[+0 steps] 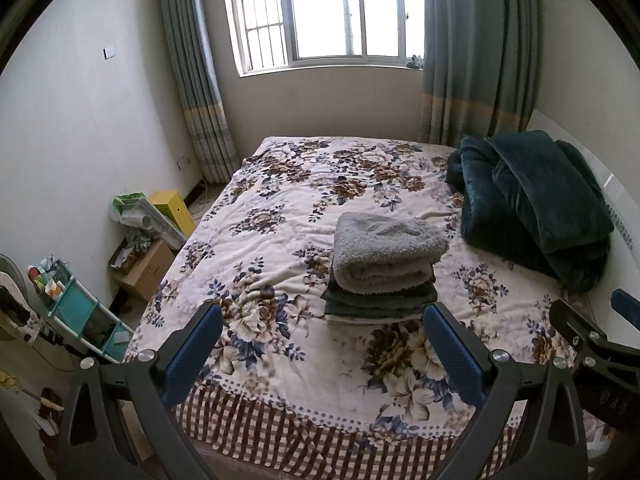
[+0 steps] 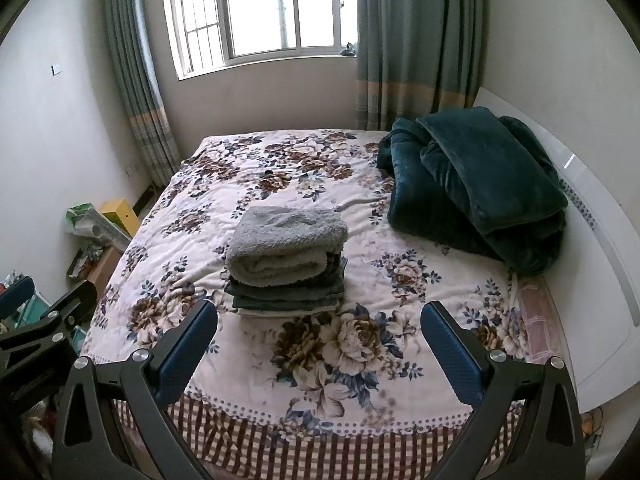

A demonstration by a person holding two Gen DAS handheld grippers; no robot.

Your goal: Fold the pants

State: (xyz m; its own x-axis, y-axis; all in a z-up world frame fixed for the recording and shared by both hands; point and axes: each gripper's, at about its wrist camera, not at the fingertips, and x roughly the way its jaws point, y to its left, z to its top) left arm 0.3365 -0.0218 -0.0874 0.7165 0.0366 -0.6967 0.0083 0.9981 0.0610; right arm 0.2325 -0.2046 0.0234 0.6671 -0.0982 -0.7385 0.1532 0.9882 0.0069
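Pants (image 2: 286,280) sit folded in a neat stack mid-bed, seemingly finished, while left gripper (image 1: 322,344) and right gripper (image 2: 320,340) hover spread and empty near the bed's (image 2: 440,248) foot edge.

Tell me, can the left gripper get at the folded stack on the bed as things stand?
Probably yes. The left gripper hangs open and empty just short of the folded stack, with only bare floral bedspread between them.

Grey fleece pants (image 1: 386,254) cover the stack (image 1: 376,306) beneath, leaving only edges.
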